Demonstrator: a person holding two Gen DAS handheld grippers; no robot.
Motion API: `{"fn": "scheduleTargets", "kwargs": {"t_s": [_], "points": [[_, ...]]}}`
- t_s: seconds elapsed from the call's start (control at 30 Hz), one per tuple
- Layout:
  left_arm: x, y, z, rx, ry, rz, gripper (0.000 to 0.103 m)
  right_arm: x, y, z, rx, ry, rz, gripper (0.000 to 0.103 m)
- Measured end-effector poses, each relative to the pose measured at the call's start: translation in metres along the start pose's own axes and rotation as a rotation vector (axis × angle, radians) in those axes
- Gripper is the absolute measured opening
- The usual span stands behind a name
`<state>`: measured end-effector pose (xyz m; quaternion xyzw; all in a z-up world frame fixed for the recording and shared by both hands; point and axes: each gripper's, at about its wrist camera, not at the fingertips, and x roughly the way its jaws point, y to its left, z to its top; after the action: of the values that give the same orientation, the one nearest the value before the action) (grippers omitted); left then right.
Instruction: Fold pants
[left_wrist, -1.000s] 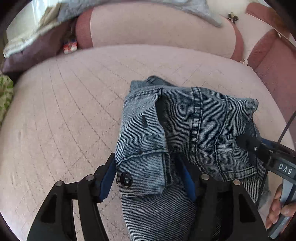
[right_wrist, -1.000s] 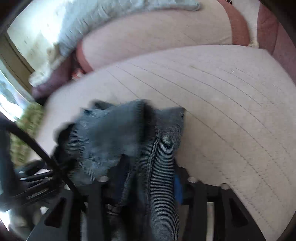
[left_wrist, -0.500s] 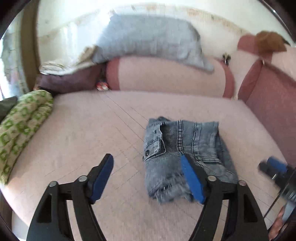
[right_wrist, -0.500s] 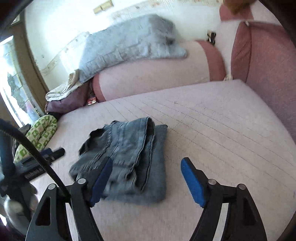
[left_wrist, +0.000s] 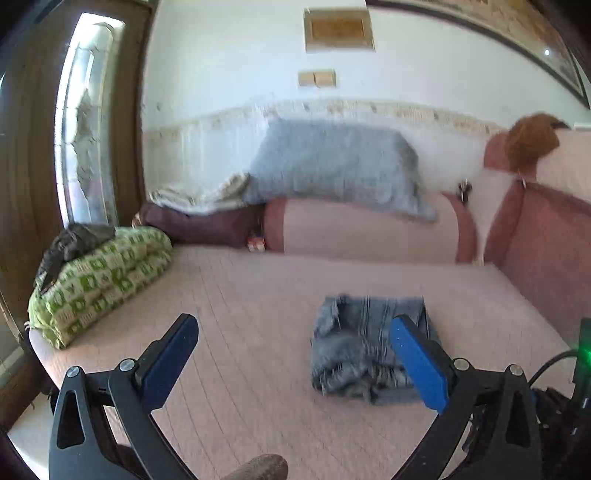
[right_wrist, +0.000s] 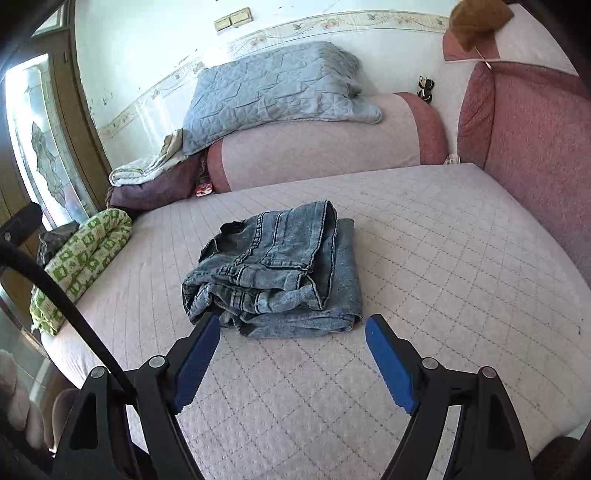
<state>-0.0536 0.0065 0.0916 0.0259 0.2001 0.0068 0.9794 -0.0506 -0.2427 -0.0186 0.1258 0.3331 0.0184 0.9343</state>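
Left wrist view: my left gripper, jaws just opened wide, holds nothing. The folded faded-blue denim pants lie on the pink quilted mattress, beyond my right gripper, also spread and empty.

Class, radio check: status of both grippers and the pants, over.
Left gripper and right gripper open, jaws just widened, nothing between. Jeans folded on the bed. Nothing in the way.
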Motion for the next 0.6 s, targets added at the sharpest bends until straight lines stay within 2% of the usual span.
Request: {"fn": "scheduleTargets", "kwargs": {"t_s": [0.13, 0.23, 0.43, 0.6], "points": [[0.031, -0.007, -0.022, 0.06, 0.159, 0.06, 0.103, 0.011, 0.003, -0.014, 0.005, 0.065, -0.003, 0.087], [0.046, -0.005, -0.038, 0.063, 0.229, 0.059, 0.103, 0.019, 0.008, -0.025, -0.017, 0.103, -0.008, 0.087], [0.058, 0.0, -0.054, 0.019, 0.318, 0.028, 0.103, 0.028, 0.019, -0.032, -0.063, 0.132, -0.016, 0.087], [0.064, 0.005, -0.058, 0.006, 0.348, 0.027, 0.103, 0.037, 0.022, -0.037, -0.072, 0.166, -0.021, 0.087]]}}
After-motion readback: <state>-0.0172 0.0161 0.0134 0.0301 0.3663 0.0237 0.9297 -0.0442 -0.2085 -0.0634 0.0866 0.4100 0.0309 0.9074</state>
